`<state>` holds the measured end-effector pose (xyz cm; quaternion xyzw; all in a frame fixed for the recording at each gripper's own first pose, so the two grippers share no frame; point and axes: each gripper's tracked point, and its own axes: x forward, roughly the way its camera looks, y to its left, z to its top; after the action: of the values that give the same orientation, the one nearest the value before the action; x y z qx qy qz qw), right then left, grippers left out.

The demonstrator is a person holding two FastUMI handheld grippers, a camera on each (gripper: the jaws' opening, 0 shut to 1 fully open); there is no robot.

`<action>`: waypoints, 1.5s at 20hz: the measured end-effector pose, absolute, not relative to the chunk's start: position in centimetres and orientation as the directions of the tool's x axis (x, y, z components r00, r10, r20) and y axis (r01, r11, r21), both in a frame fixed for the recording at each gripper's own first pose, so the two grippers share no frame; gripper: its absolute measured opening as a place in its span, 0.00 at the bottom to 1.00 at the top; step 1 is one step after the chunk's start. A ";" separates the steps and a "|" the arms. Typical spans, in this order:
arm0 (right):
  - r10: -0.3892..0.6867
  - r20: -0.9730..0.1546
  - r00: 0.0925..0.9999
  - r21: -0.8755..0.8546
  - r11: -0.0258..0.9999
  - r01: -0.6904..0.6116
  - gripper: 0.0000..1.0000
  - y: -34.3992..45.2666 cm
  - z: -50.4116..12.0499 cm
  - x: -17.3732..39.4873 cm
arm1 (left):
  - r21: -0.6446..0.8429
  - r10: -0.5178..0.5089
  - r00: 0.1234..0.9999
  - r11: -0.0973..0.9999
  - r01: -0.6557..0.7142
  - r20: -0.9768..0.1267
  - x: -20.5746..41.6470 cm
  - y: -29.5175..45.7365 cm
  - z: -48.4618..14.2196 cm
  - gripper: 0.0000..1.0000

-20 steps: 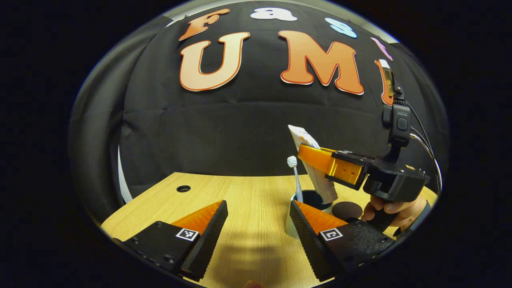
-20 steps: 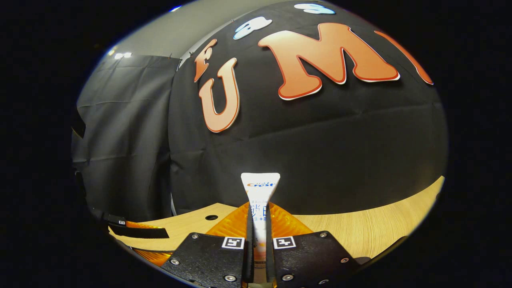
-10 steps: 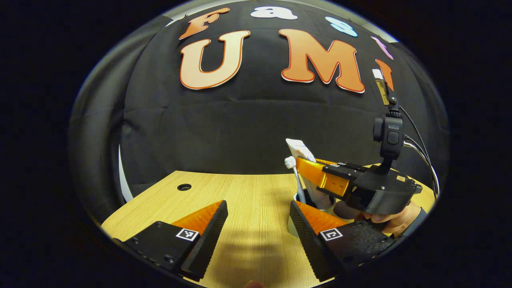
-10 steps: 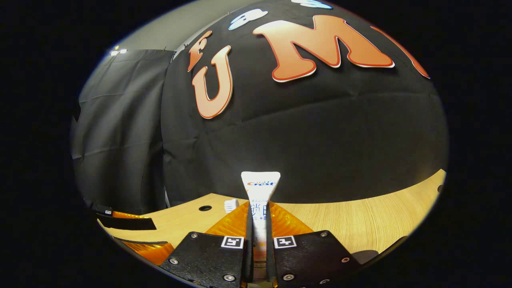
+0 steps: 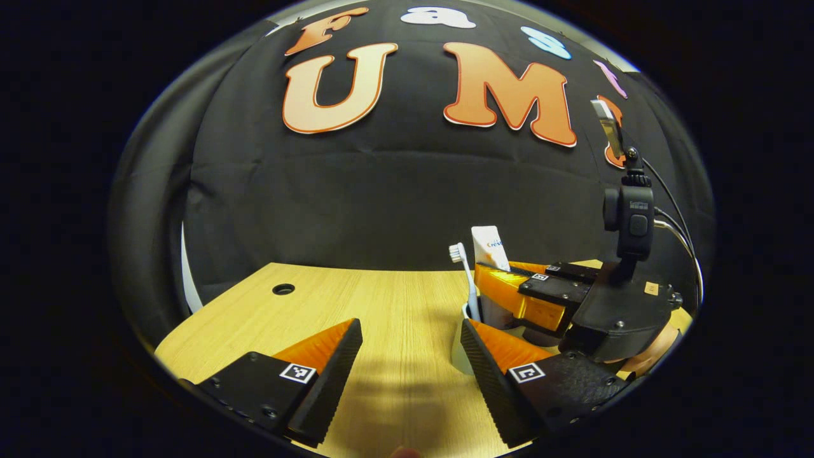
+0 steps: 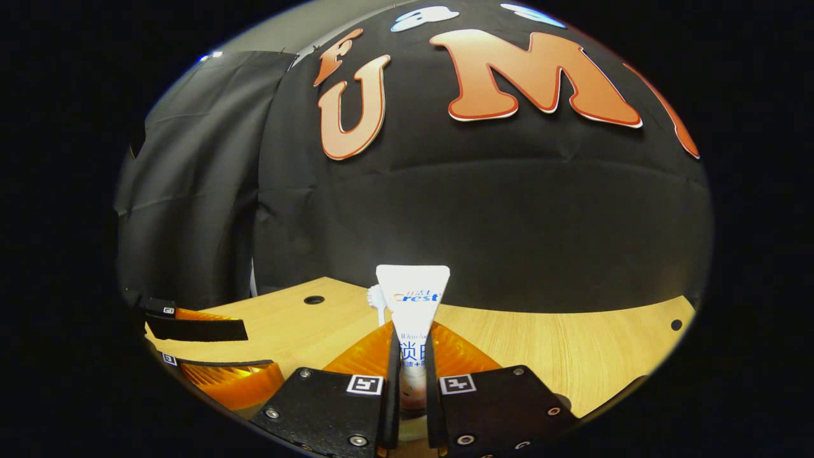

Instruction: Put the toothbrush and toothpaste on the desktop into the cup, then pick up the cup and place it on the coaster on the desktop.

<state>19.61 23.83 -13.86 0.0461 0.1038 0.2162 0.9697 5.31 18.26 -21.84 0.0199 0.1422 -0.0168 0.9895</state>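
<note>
A white cup [image 5: 458, 340] stands on the wooden desktop [image 5: 381, 305], half hidden behind my left gripper's right-hand finger. A white toothbrush [image 5: 463, 273] stands in it, head up. My right gripper [image 5: 489, 280] hovers just over the cup's mouth, shut on a white toothpaste tube [image 5: 489, 245] that is held nearly upright with its flat end up; the tube's lower end is hidden. In the right gripper view the tube [image 6: 413, 299] rises between the right gripper [image 6: 412, 356] fingers, and the toothbrush head [image 6: 375, 298] peeks out behind it. My left gripper [image 5: 410, 369] is open, low over the desk beside the cup.
A hand [image 5: 648, 346] holds the right gripper from the right. The desktop has a cable hole [image 5: 283, 289] at the far left and a smaller one [image 6: 676, 324] at the far right. The left gripper's fingers [image 6: 203, 329] are at the right gripper view's left edge.
The right gripper has come down with the toothpaste, bringing the tube upright over the cup beside the toothbrush. The dark coaster seen earlier is now hidden behind it. The left gripper stayed put.
</note>
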 end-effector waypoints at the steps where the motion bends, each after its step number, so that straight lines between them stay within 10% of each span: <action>1: 0.432 -0.208 0.877 0.128 0.901 -0.414 0.19 23.7 -14.3 19.2 | 0.029 -0.036 0.955 0.998 0.047 -0.293 5.3 18.0 -22.1 0.94; 14: 0.395 -0.065 0.916 0.009 0.918 -0.395 0.77 18.0 -4.1 14.9 | -0.017 -0.097 0.947 0.995 0.096 -0.307 4.0 14.4 -19.8 0.94; 30: 0.246 0.138 0.959 -0.054 0.969 -0.241 0.88 3.6 7.1 5.6 | -0.048 -0.181 0.756 0.980 0.195 -0.629 5.7 9.0 -19.8 0.94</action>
<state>5.59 3.61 7.06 -0.0185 -0.0722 0.1232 0.9896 5.67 9.01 -19.77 0.0103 0.3344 -0.1005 0.9370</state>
